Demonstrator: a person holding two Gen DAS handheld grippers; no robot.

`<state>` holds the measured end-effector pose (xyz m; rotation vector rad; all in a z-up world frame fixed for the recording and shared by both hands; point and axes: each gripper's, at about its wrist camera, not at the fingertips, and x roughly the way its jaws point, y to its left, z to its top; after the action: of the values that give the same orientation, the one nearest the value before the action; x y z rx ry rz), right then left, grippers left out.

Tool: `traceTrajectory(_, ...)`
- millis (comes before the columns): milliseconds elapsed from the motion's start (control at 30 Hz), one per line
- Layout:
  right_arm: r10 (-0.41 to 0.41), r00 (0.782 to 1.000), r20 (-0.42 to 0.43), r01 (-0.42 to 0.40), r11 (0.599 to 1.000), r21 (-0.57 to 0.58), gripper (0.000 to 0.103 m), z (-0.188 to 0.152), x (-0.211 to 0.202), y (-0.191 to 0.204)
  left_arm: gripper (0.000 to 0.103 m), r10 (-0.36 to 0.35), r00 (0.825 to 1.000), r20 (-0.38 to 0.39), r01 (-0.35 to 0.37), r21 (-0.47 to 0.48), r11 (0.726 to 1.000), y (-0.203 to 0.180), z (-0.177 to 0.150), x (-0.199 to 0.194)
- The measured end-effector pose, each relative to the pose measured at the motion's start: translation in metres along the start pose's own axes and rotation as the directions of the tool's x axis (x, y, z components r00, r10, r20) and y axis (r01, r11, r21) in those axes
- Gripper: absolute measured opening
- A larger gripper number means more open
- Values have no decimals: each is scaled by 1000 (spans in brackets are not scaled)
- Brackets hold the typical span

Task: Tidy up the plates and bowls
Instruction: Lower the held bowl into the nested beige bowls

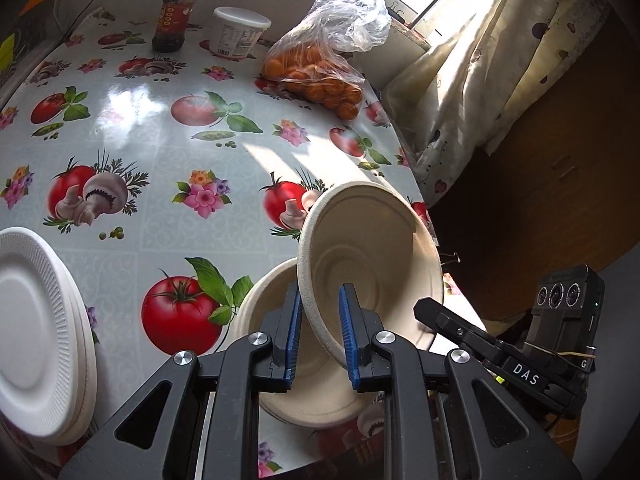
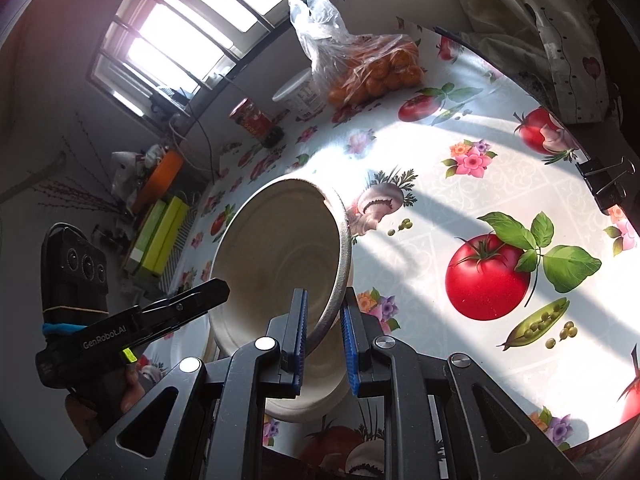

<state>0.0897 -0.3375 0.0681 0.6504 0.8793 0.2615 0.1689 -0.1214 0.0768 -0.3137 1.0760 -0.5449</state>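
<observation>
In your left wrist view, your left gripper [image 1: 320, 332] has its jaws drawn narrow on the rim of a beige bowl [image 1: 372, 256], tilted on edge above the counter [image 1: 168, 152]. A second beige bowl [image 1: 312, 396] sits under it, mostly hidden by the fingers and the raised bowl. A stack of white plates [image 1: 36, 328] lies at the left, cut off by the frame edge. Your right gripper [image 1: 444, 316] reaches in from the right; the bowl hides its tip, so this view does not show what it holds. In your right wrist view, the right gripper [image 2: 324, 334] has its jaws narrow on the rim of the tilted bowl [image 2: 280, 256], while the lower bowl [image 2: 320, 392] shows only as a slice between the fingers. Your left gripper [image 2: 212, 292] comes in from the left, its tip at the bowl's far rim. A white plate [image 2: 188, 344] barely shows behind it.
</observation>
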Motion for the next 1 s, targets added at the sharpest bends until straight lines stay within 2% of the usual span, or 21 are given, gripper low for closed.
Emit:
traceTrajectory(733, 5, 1000, -30, -5, 1000, -22, 17, -30, 9, 11, 19, 36, 999, 8, -36, 12, 999, 15, -34, -13)
traceTrajectory(1000, -30, 999, -28, 29, 998, -47, 17, -36, 10, 11, 19, 45, 999, -14, -45, 5, 999, 19, -42, -6)
